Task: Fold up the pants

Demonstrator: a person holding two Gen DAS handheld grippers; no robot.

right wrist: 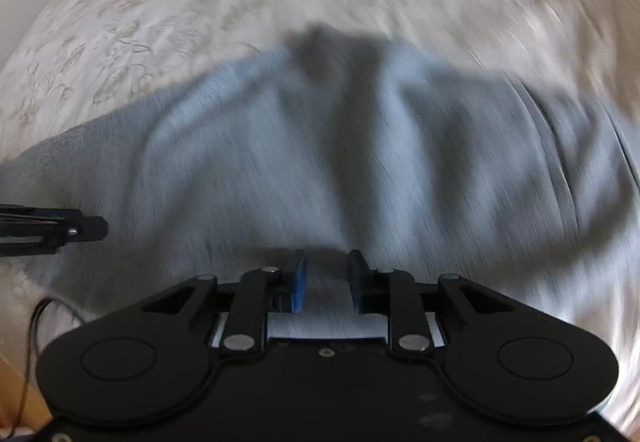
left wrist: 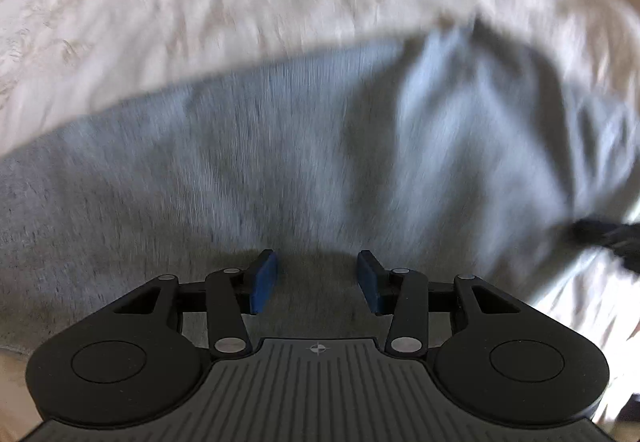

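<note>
- Left wrist view: the grey pants [left wrist: 280, 146] lie spread on the white bed [left wrist: 160, 2], directly under and ahead of the left gripper [left wrist: 317, 280], whose jaws stand apart with nothing between them. The pants' long axis runs across the view.
- Right wrist view: the right gripper [right wrist: 325, 278] hangs over the pants' rumpled part, jaws slightly apart and empty; neither hand is clearly nearer.

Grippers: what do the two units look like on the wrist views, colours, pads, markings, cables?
The left gripper and the right gripper are both matte black linkage bodies with round discs, silver pivot pins and blue pads. The left's ribbed grey plate bears a small crosshair mark; a thin dark cable trails beside the right.
</note>
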